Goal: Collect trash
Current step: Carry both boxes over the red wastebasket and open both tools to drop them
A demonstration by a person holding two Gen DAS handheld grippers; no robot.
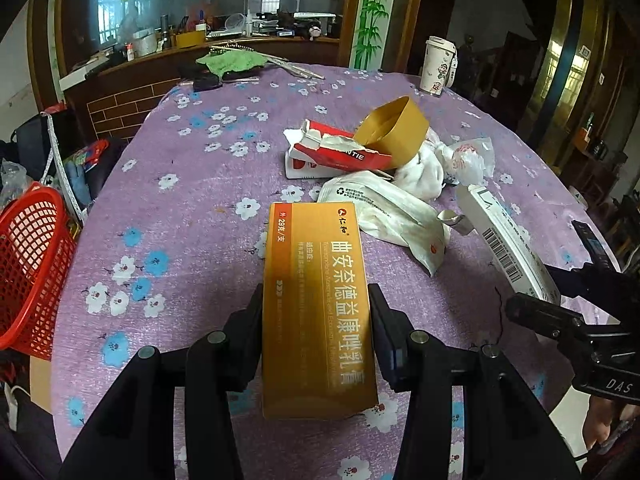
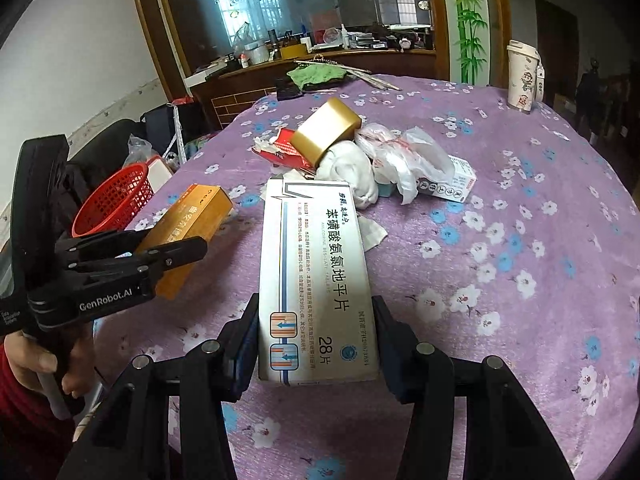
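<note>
With left gripper (image 1: 316,312) clamped on orange box (image 1: 316,292) and right gripper (image 2: 316,320) on white box (image 2: 316,272), nothing's binned; pile (image 1: 384,168) ahead of both, red basket (image 1: 28,264) left.

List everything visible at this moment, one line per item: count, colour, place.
orange box: 1, orange, held in left tool
white box: 1, white-blue, held in right tool
gold ring: 1, gold, on the trash pile
torn carton: 1, red-white, pile's left
plastic bags: several, white, mid-table
small box: 1, white, pile's right
basket: 1, red, beside table's left edge
cup: 1, white, far edge
green cloth: 1, far edge
tablecloth: 1, purple floral
left tool: 1, black
right tool: 1, black
hand: 1, gripping left tool's handle
</note>
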